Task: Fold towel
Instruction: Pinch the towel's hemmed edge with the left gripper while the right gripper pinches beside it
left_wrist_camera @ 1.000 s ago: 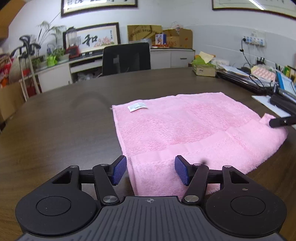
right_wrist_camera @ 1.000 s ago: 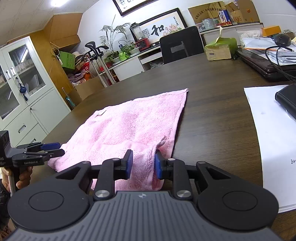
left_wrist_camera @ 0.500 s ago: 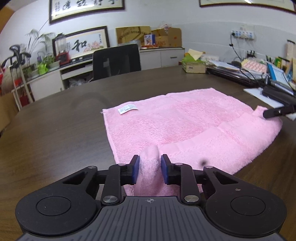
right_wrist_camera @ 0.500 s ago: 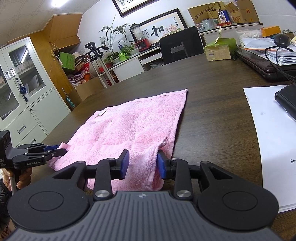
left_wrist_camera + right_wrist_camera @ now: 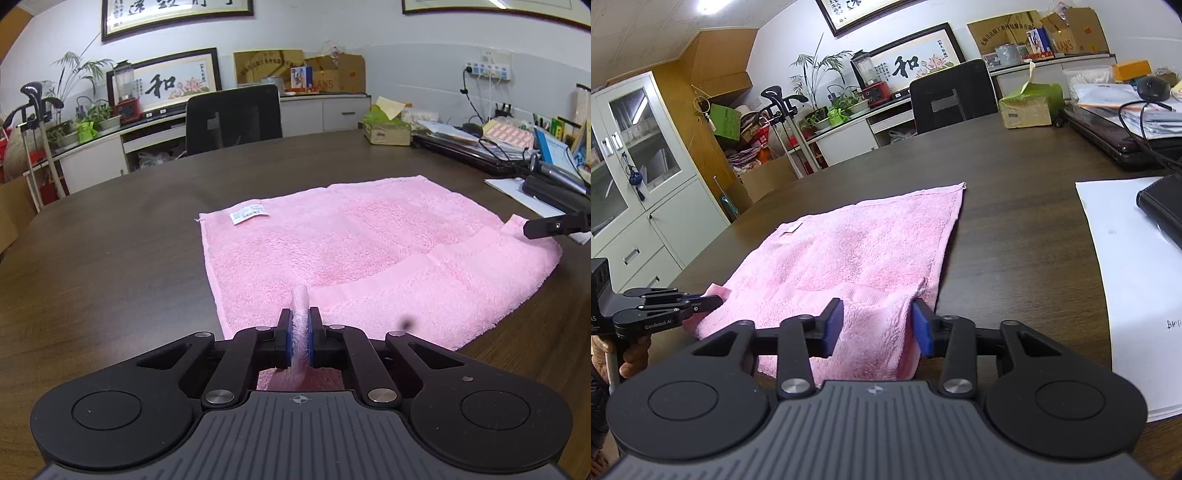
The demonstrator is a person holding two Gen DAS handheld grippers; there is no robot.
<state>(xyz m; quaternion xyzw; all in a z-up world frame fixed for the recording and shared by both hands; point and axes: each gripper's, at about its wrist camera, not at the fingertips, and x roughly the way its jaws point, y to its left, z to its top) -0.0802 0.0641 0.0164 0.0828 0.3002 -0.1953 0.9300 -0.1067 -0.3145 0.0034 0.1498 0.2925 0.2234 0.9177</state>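
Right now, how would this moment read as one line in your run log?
task: fold towel | left gripper: shut on towel near corner | right gripper: closing, towel between pads, not yet pinched | table: towel lies mostly flat

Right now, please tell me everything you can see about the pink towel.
The pink towel is fluffy terry cloth lying mostly flat on the dark table, a white label near one far corner. The left gripper pinches one near corner; the right gripper is closing around the bunched other.

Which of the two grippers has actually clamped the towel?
The left gripper: its pads are pinched shut on a ridge of the pink towel. The right gripper is closing, its pads astride the towel's near corner.
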